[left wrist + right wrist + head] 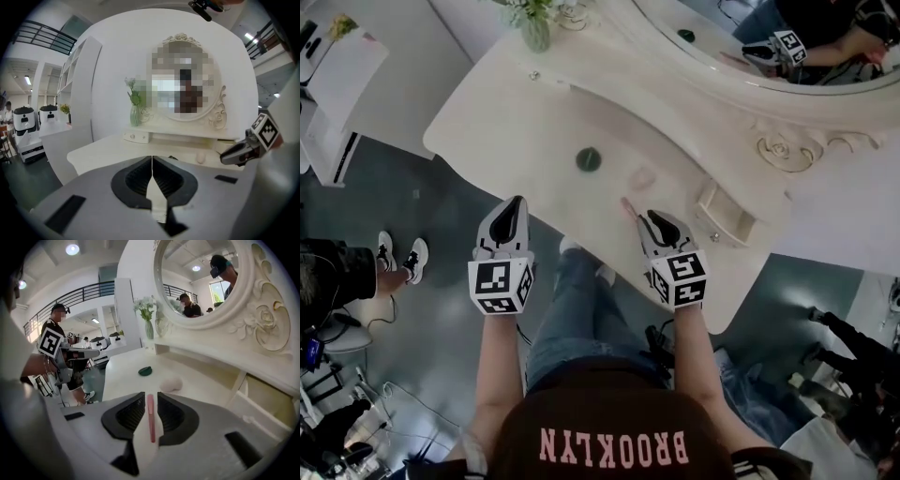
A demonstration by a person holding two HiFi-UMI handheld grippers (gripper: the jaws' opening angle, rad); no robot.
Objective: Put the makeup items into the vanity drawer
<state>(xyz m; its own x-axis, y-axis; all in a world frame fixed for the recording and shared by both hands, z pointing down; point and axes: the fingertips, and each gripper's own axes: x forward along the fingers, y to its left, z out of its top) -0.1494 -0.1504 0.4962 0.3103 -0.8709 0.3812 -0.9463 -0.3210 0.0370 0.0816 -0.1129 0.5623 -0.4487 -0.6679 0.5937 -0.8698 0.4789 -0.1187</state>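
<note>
The left tongs [151,158] are pressed together and empty, off the counter's [506,112] front edge with floor below. The right tongs [650,217] are only narrowly apart, with a slim pink makeup stick [151,420] between them and a sliver of gap on each side, so nothing seems to pinch it yet. The stick lies right at the counter's near edge. That is the main risk: a nudge from either pad, or a squeeze that lands off-centre, could roll or flick it onto the floor. Further in, a pale makeup sponge [642,176] and a dark green compact [589,159] rest apart on the counter. The small drawer [727,225] stands open to the right. It looks narrow, so a stick carried crosswise could catch on its rim and drop.
</note>
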